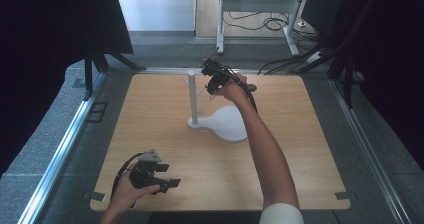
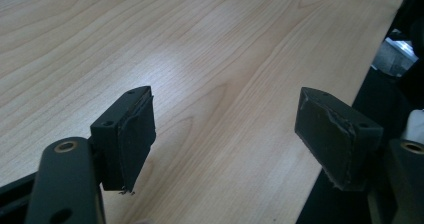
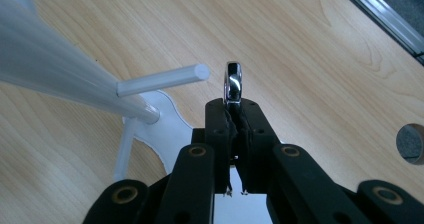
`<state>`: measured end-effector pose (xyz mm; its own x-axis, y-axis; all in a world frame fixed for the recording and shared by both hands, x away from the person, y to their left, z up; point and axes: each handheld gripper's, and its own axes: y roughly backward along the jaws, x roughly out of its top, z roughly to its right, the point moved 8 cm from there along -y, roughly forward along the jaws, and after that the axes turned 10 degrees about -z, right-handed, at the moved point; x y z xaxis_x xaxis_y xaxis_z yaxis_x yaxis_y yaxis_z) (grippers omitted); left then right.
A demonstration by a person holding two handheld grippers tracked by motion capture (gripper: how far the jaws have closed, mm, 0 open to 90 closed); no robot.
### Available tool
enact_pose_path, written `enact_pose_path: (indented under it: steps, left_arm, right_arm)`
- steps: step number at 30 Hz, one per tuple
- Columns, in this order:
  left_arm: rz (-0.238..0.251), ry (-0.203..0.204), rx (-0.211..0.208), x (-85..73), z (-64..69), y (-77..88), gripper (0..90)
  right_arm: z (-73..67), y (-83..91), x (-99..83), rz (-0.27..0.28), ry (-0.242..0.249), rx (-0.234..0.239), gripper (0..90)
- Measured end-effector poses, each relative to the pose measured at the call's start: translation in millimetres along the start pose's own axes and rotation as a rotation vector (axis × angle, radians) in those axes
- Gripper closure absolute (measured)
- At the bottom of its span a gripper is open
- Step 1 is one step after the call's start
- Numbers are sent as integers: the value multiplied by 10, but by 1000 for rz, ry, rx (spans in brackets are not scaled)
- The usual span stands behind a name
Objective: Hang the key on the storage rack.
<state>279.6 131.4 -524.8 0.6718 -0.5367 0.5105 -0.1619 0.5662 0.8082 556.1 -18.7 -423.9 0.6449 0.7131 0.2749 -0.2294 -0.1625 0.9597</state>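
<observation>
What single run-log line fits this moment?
right gripper: shut on metal ring | ring beside stand peg | left gripper: open, over table

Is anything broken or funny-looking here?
Only a little wear: the left claw has frayed, peeling pads. Otherwise things look tidy. The white stand stands upright, and the right claw grips a shiny metal ring beside a peg.

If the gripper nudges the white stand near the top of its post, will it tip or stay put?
Probably stays put under a light nudge: the white stand sits on a broad flat base. Its post is tall and thin, so a push up high might rock it. It looks like light plastic, so it may slide on the smooth table.
</observation>
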Motion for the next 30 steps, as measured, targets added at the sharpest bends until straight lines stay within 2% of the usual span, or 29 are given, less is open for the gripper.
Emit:
enact_pose_path:
  steps: [4,17,30]
  left_arm:
    - [21,-9,-1,25,34,54,245]
    - [12,-3,5,14,11,25,245]
    - [9,-6,6,16,21,17,245]
  right_arm:
    - [-20,24,34,9,11,-5,845]
    - [-95,64,44,5,22,-16,845]
    - [-217,42,30,9,57,-13,841]
